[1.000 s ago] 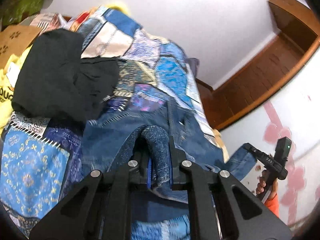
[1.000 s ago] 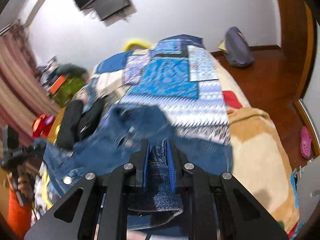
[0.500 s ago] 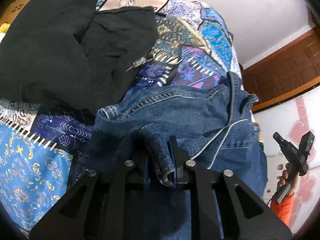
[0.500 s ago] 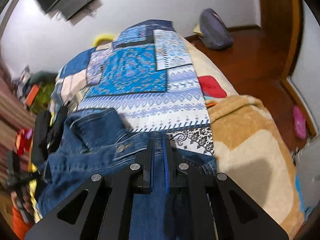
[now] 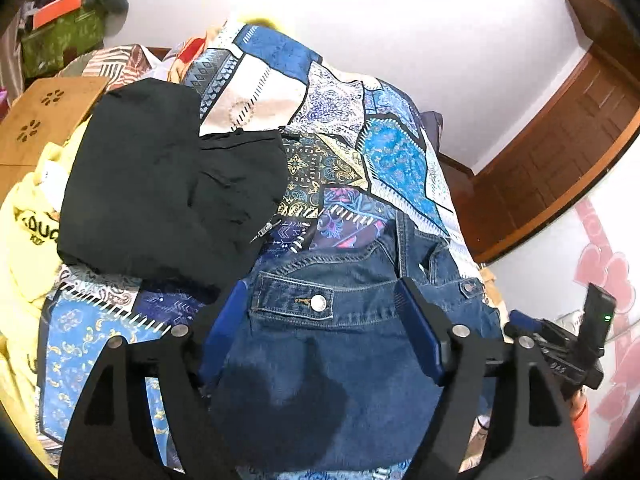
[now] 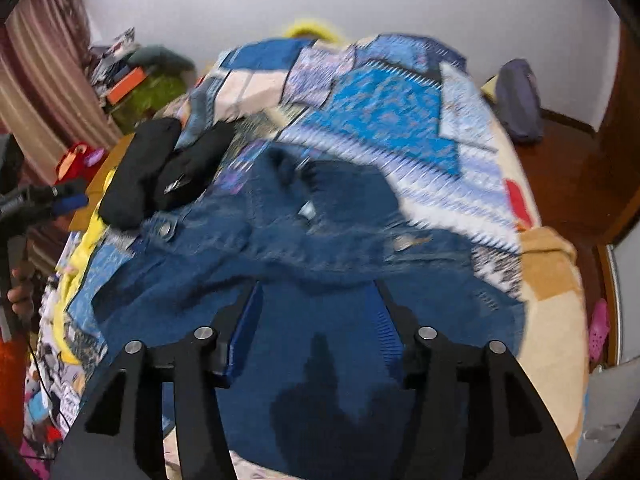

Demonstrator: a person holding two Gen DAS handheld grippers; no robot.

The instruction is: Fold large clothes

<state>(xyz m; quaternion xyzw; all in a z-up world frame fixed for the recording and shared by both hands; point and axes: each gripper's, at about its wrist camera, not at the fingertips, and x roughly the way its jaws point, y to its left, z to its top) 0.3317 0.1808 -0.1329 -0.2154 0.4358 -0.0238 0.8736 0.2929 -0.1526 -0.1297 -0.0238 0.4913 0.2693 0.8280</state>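
Observation:
A blue denim jacket (image 5: 328, 344) lies spread on the patchwork bedspread (image 5: 384, 160), front up, with a buttoned chest pocket (image 5: 294, 300) showing. It also shows in the right wrist view (image 6: 320, 248), blurred. My left gripper (image 5: 320, 300) is open and empty, just above the jacket. My right gripper (image 6: 314, 300) is open and empty over the jacket's near part. The right gripper also shows at the right edge of the left wrist view (image 5: 520, 322).
Folded black clothes (image 5: 160, 192) lie on the bed left of the jacket. Yellow clothing (image 5: 28, 216) and a wooden stand (image 5: 44, 116) are at the far left. A tan blanket (image 6: 556, 320) covers the bed's right side. A grey bag (image 6: 518, 100) sits on the wooden floor.
Both grippers were shut on denim folds; both have let go and opened. The jacket now lies flat on the bed and both grippers have drawn back above it.

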